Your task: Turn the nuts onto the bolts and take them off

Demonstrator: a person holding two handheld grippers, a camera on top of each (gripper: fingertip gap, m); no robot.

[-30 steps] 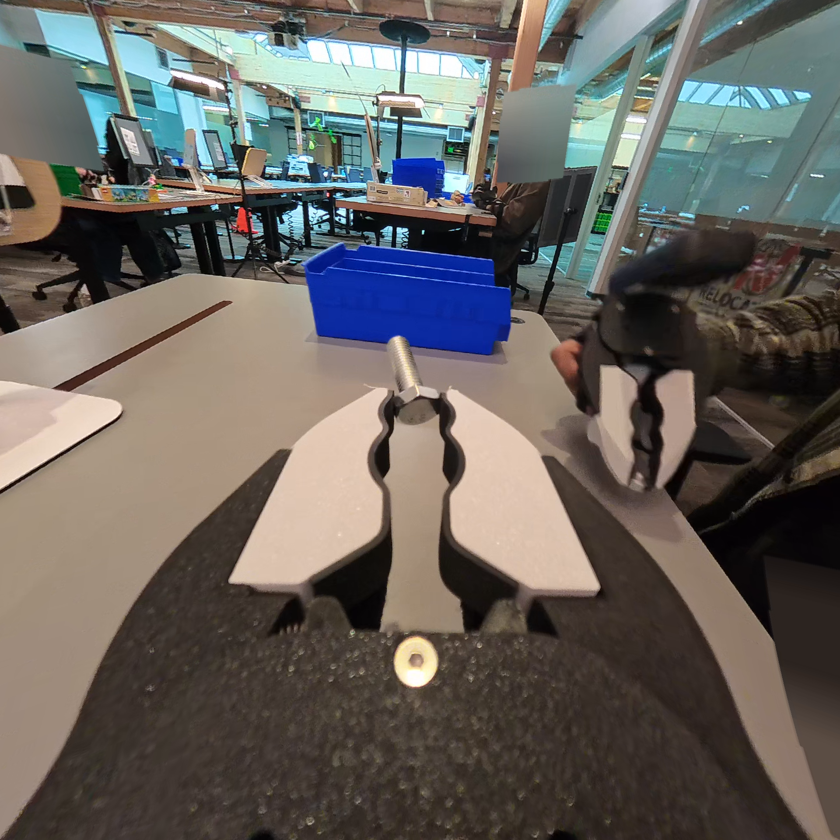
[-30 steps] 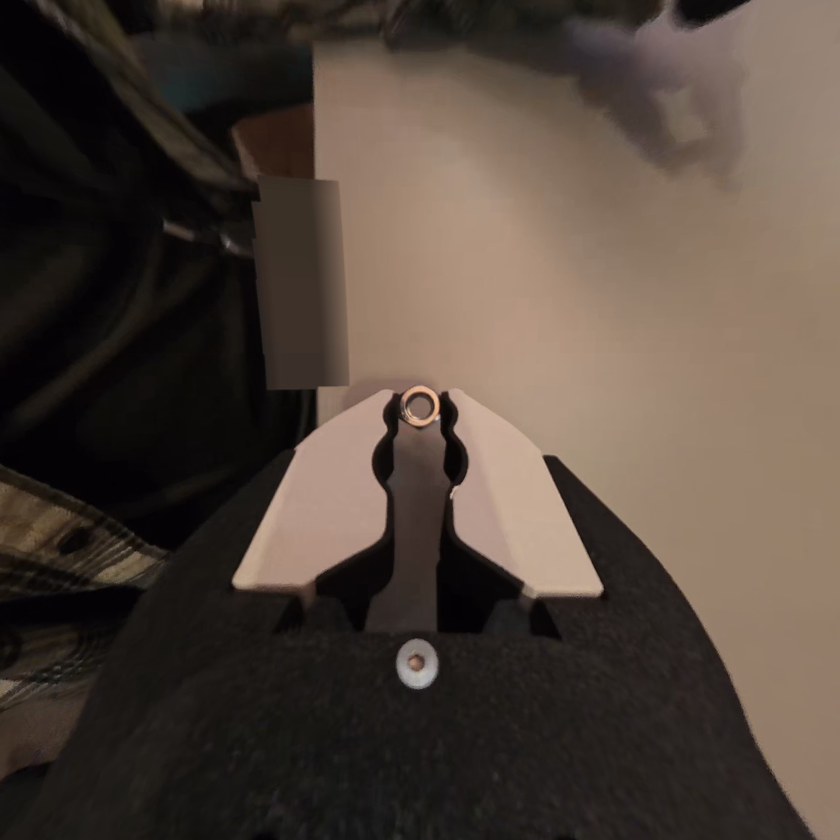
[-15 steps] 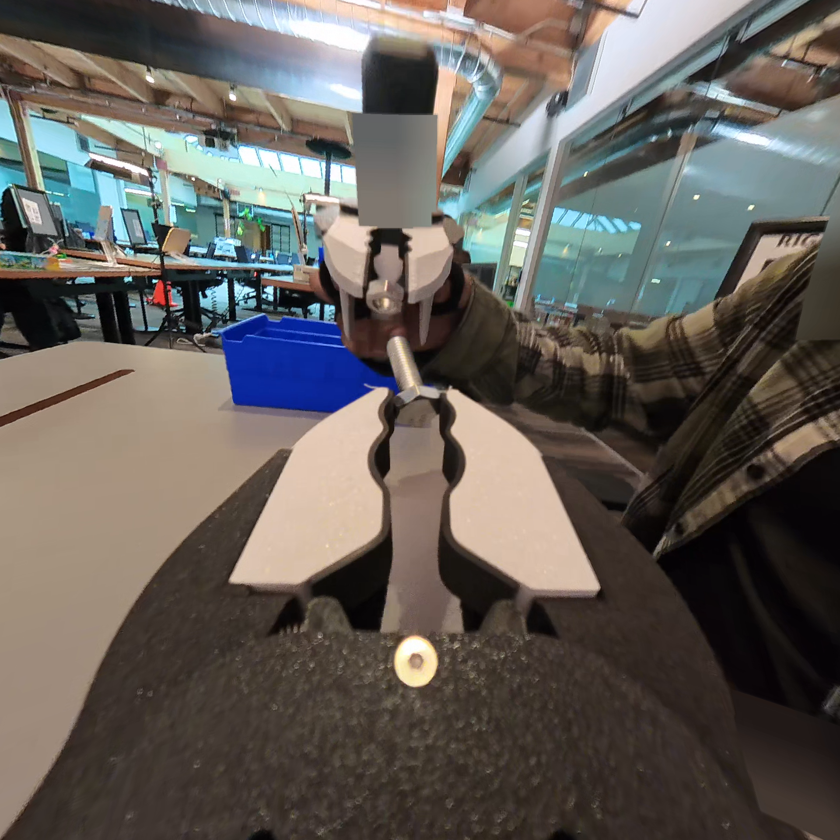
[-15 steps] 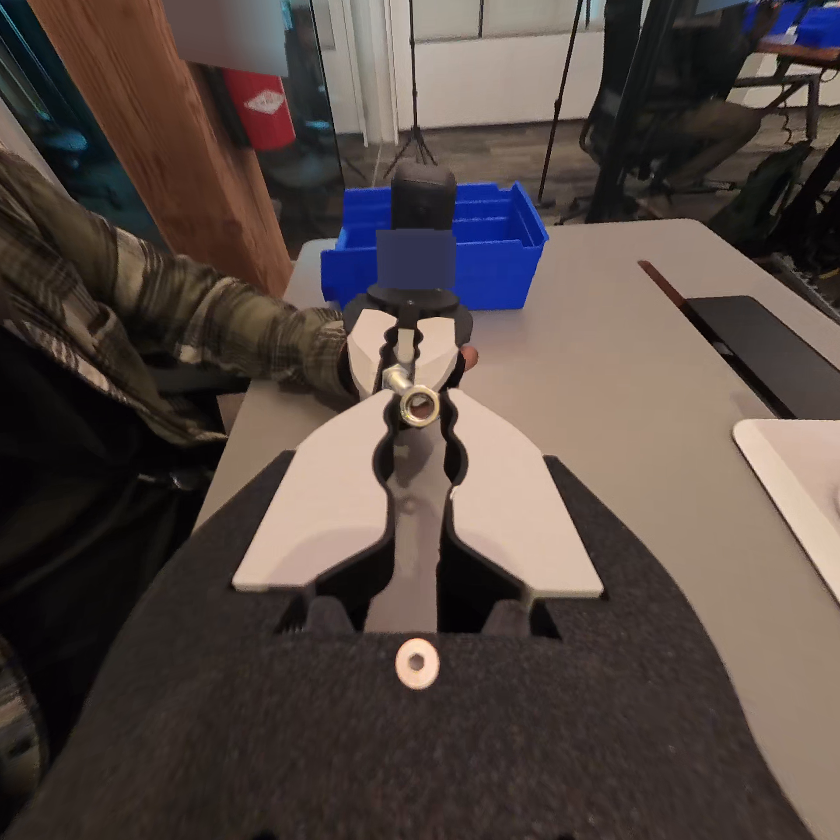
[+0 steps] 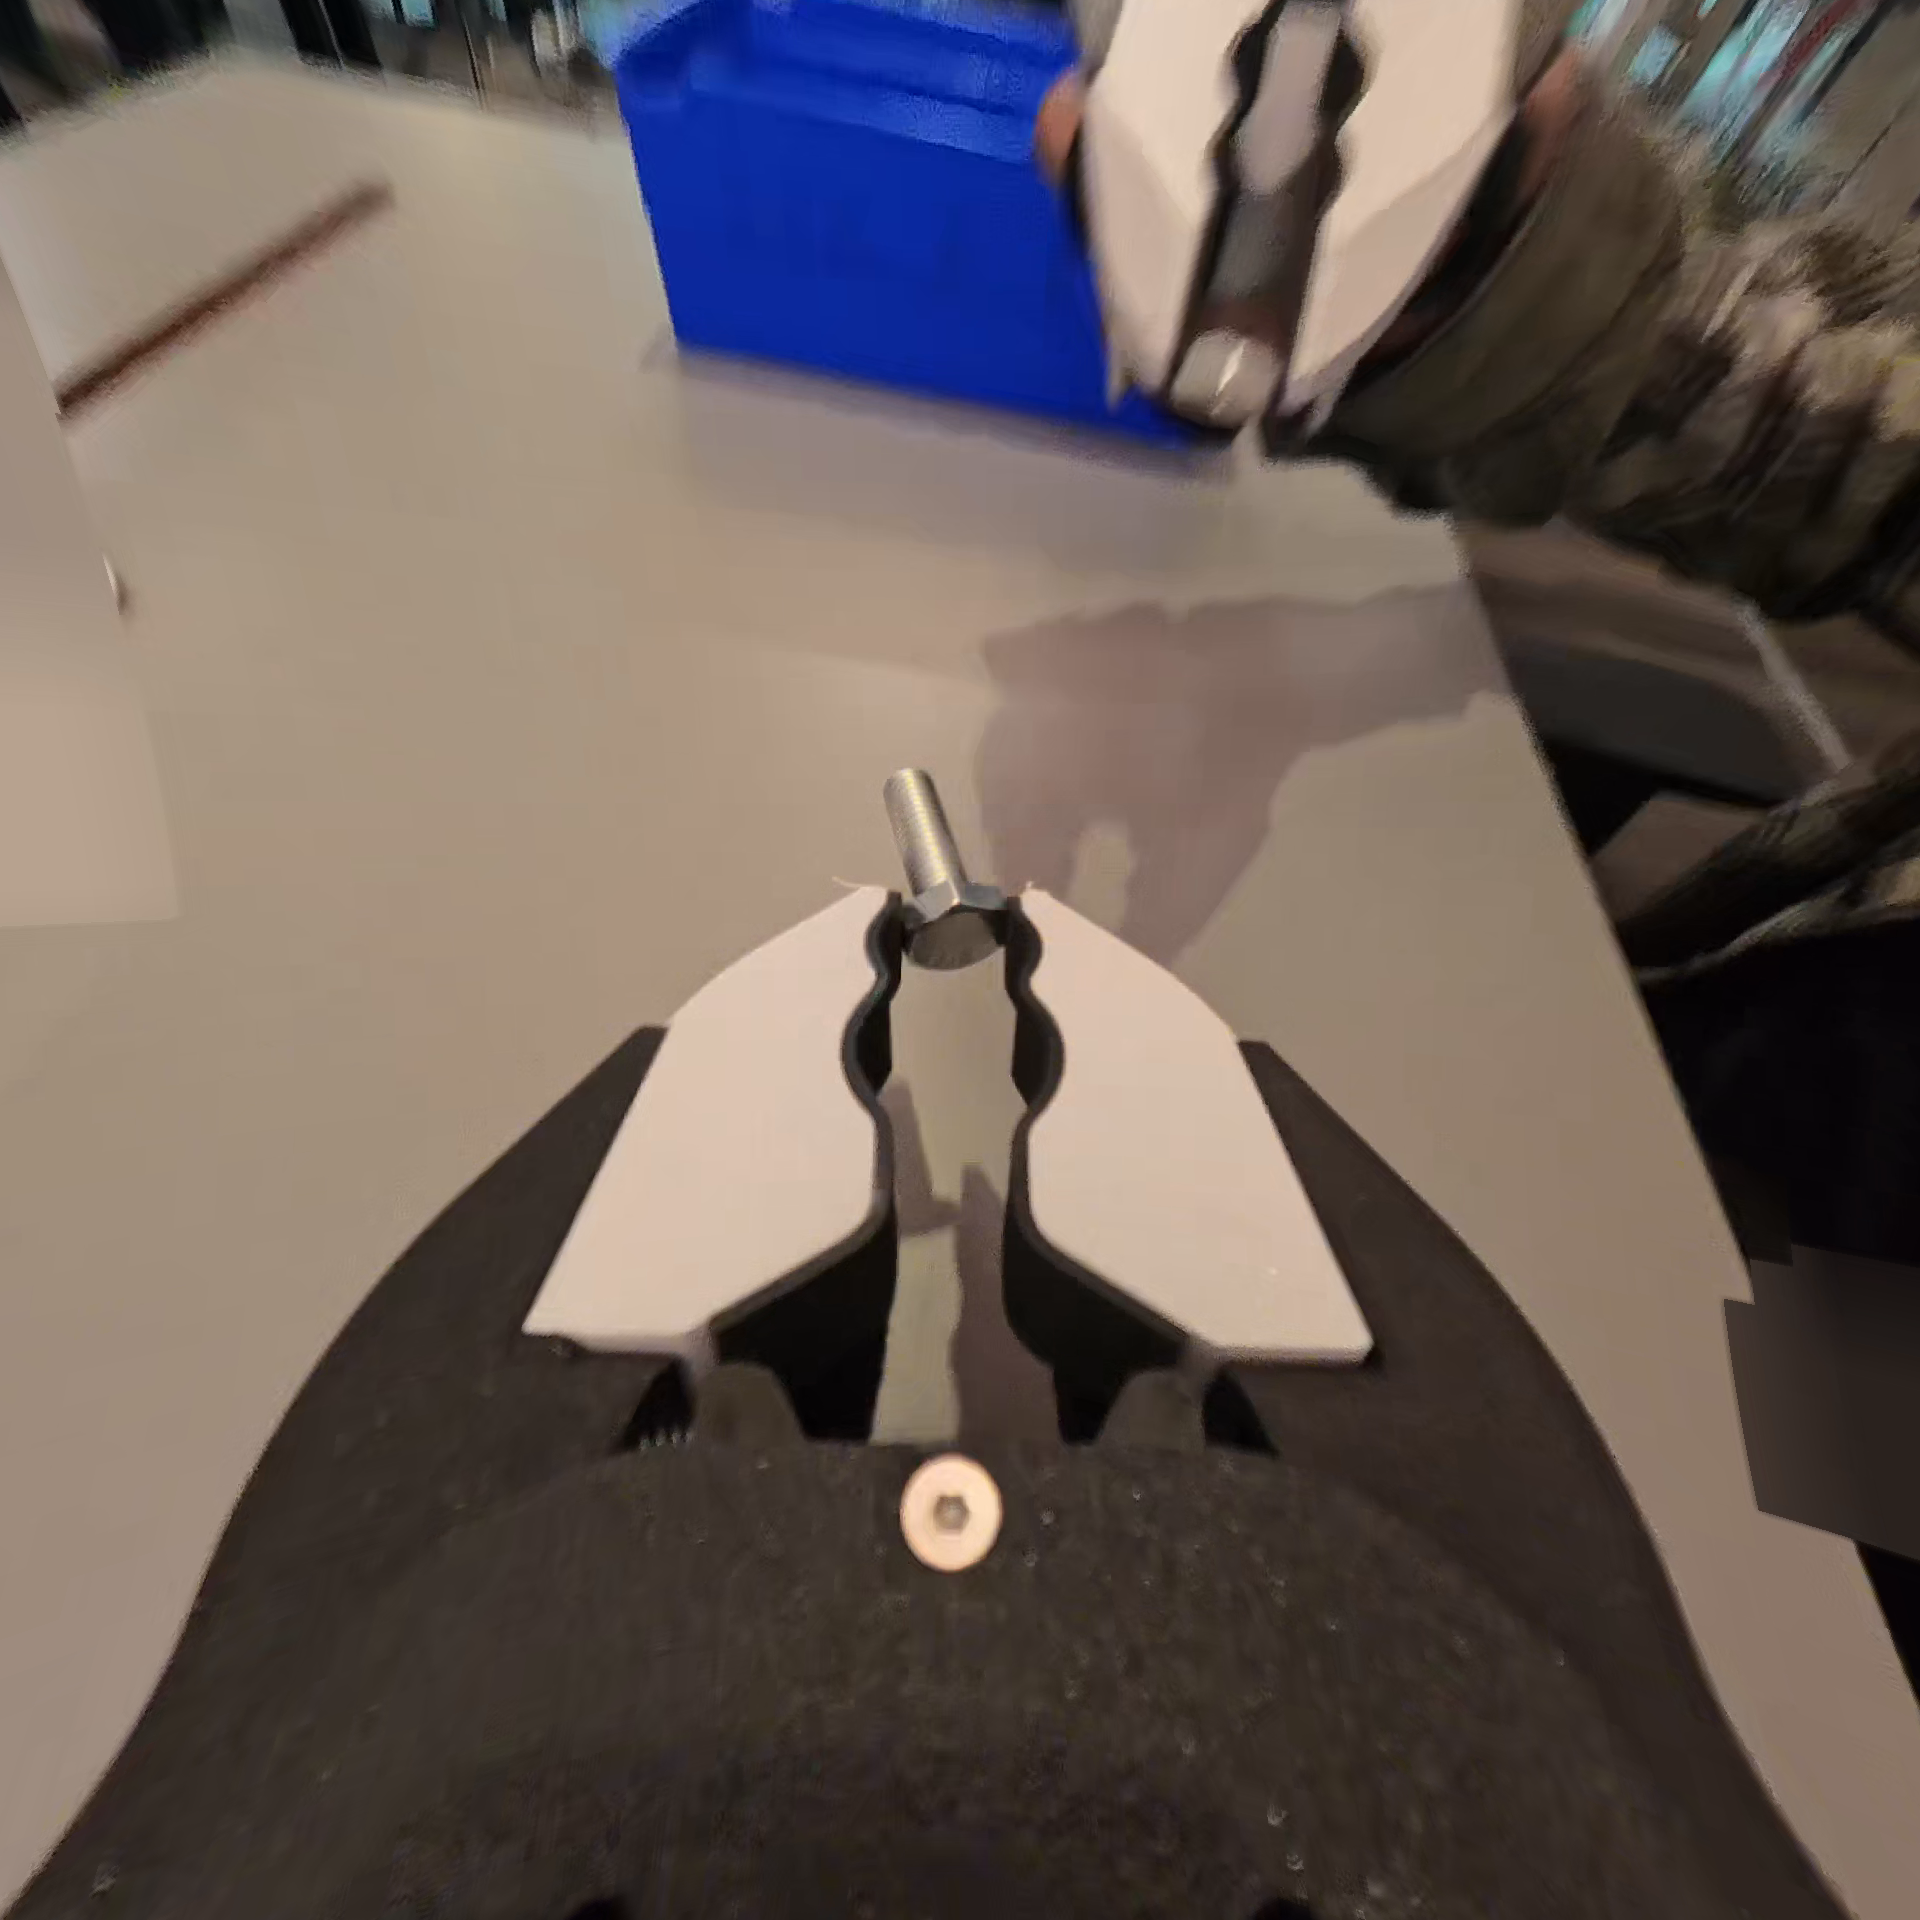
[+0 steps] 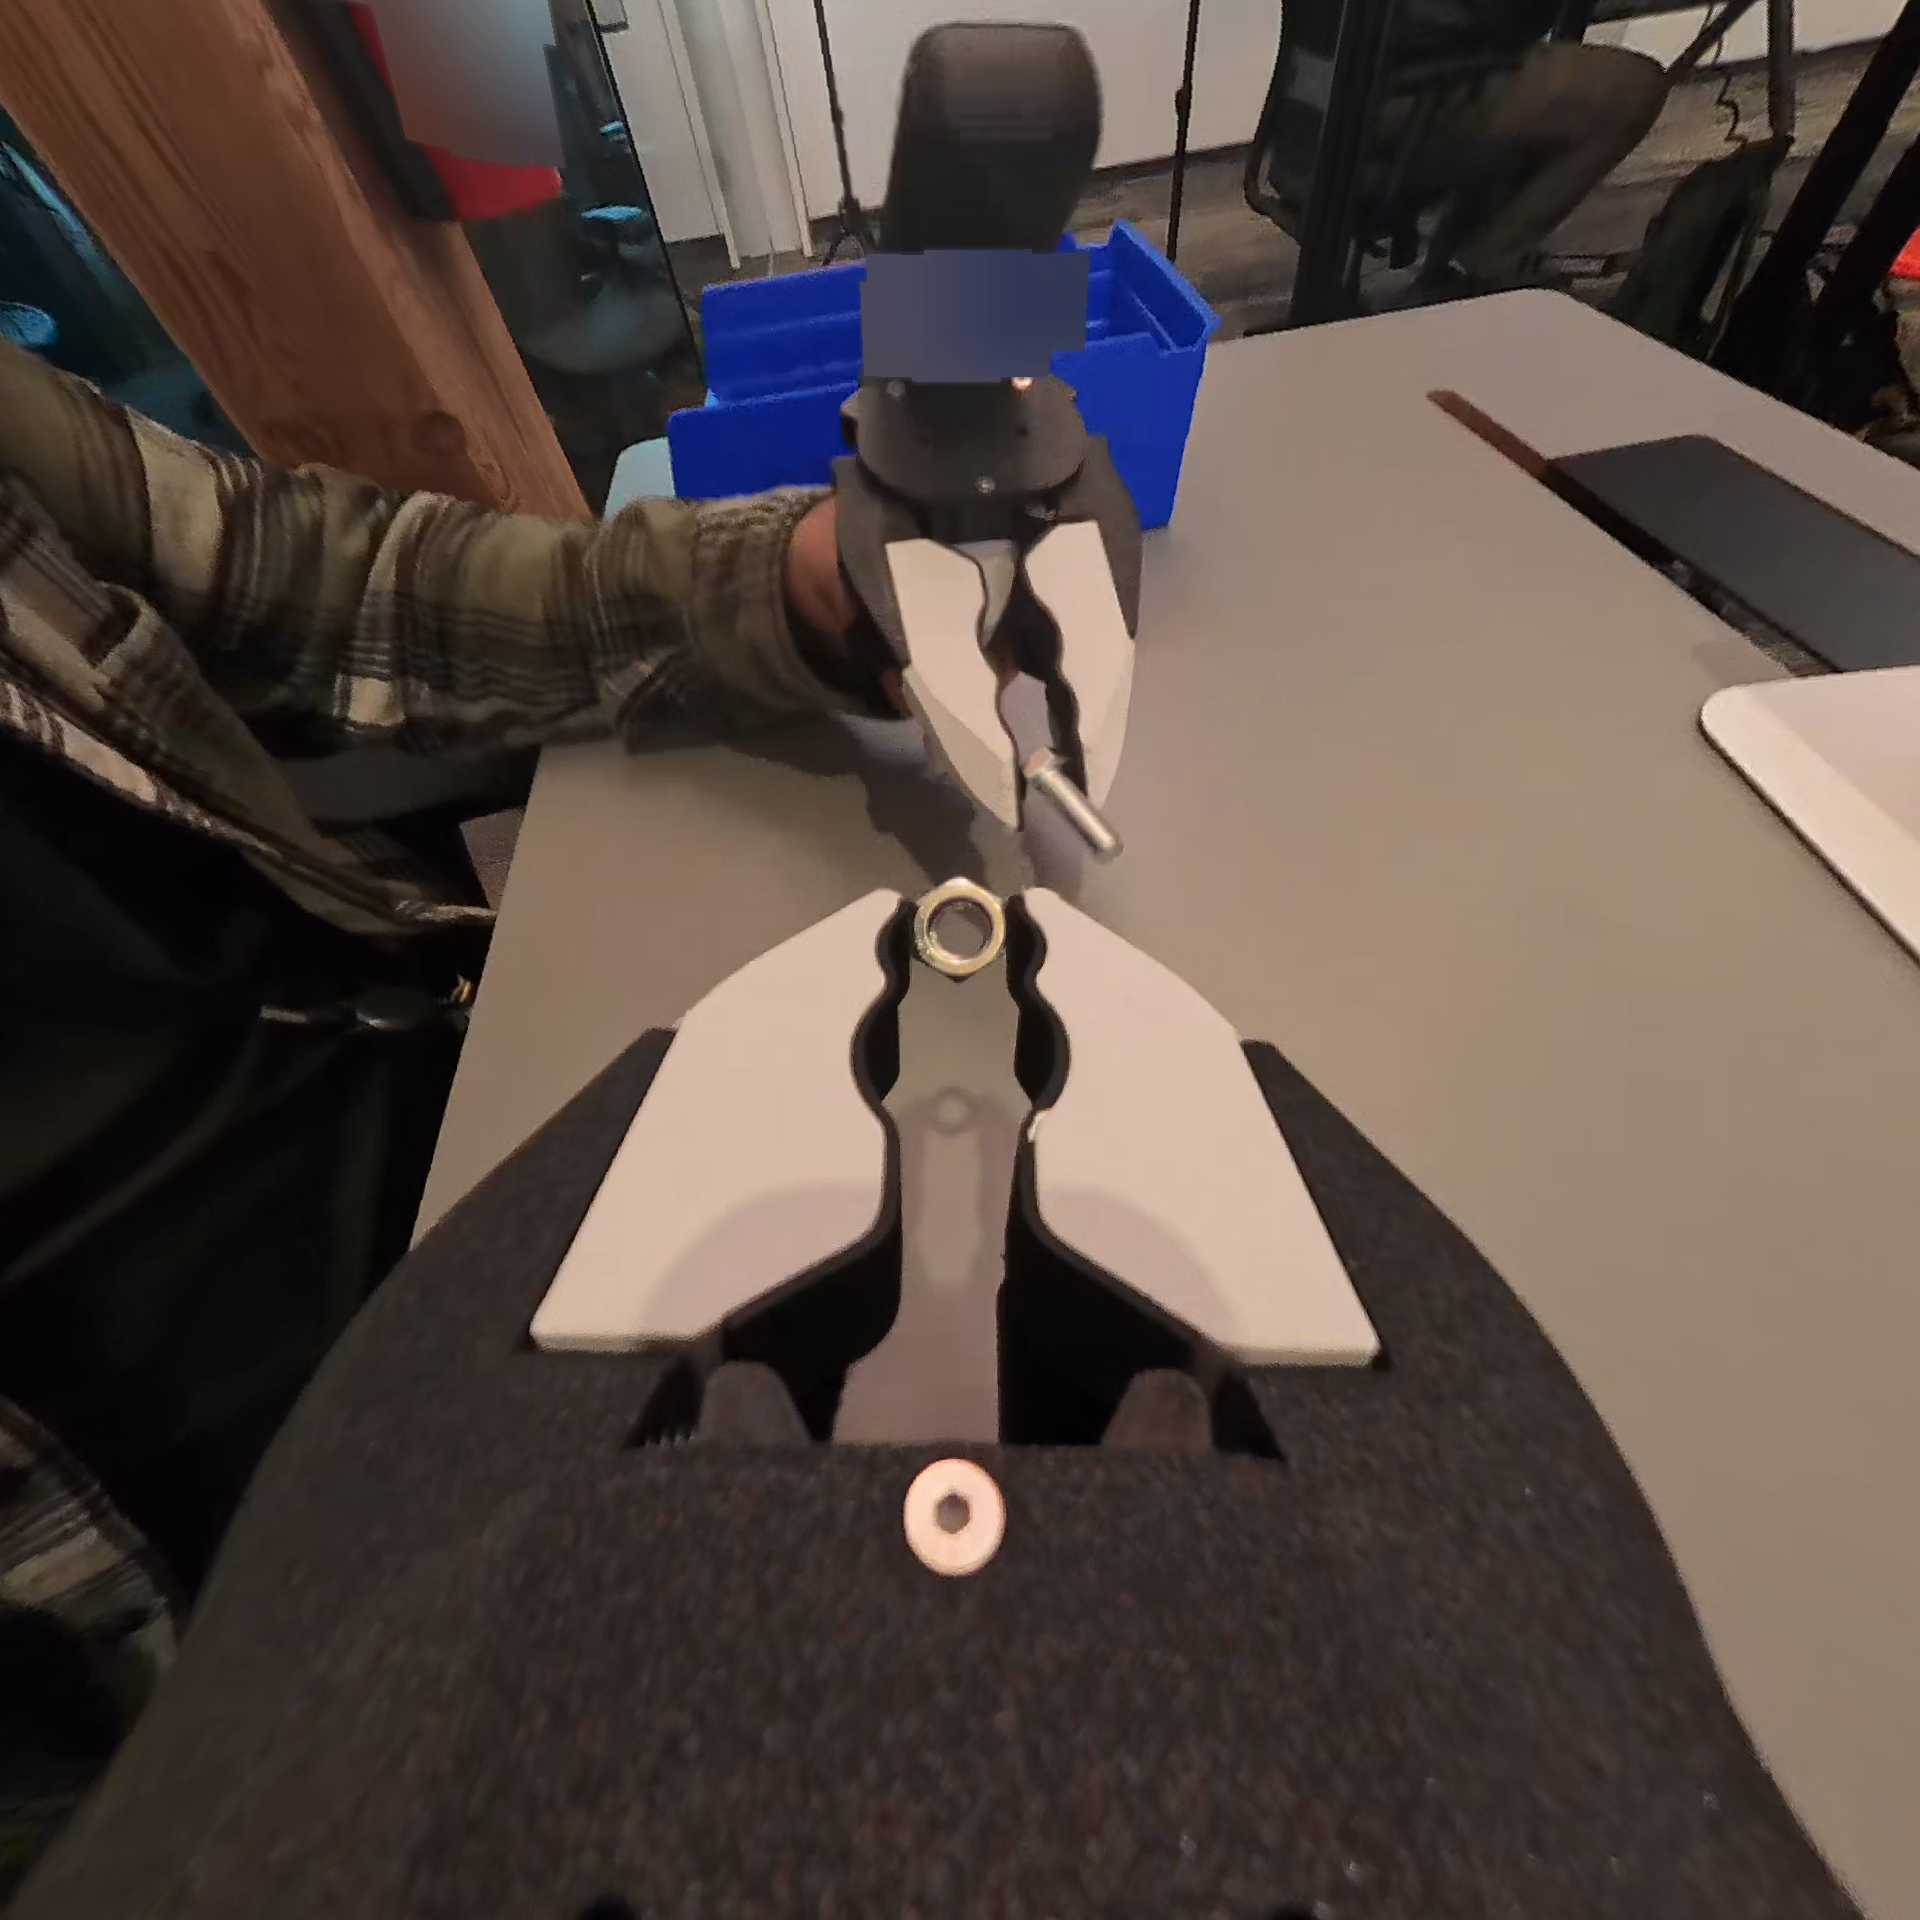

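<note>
Here the left gripper (image 5: 953, 914) pinches the bolt (image 5: 928, 871) by its hex head, threaded shank pointing forward above the grey table (image 5: 499, 644), toward the edge where the person sits. The right gripper (image 6: 958, 906) clamps the nut (image 6: 957, 936) at its tips, bore facing the camera. The two are apart, with the blue bin (image 6: 1143, 343) at the far edge. By my reading, this is the approach before threading: next, line bore and shank up on one axis, touch, then turn.
</note>
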